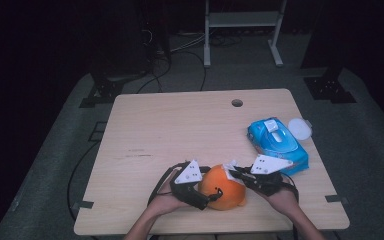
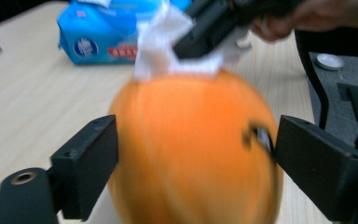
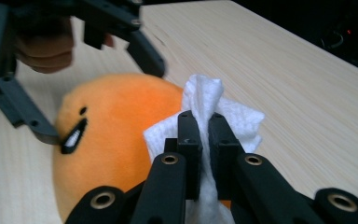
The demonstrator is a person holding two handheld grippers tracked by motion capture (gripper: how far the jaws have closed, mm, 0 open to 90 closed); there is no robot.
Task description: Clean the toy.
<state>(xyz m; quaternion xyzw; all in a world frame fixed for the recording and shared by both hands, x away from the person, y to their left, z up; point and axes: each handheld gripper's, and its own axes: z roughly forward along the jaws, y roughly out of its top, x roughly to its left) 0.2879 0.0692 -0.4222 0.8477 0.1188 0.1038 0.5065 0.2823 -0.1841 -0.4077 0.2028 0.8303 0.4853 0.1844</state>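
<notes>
The room is dark, and the light falls mostly on a pale wooden table [image 1: 190, 135] with rounded corners. A small round hole [image 1: 237, 103] is near the table's far edge. Under and around the table lies a grey floor covering [image 1: 45, 165] (it looks like carpet, but I cannot tell for sure). Behind the table stands a white metal frame [image 1: 242, 30] with a low shelf between its legs. Black cables [image 1: 180, 60] run across the floor near it. Dark stands with black bases [image 1: 330, 87] are at the far left and far right. The walls are hidden in shadow.
</notes>
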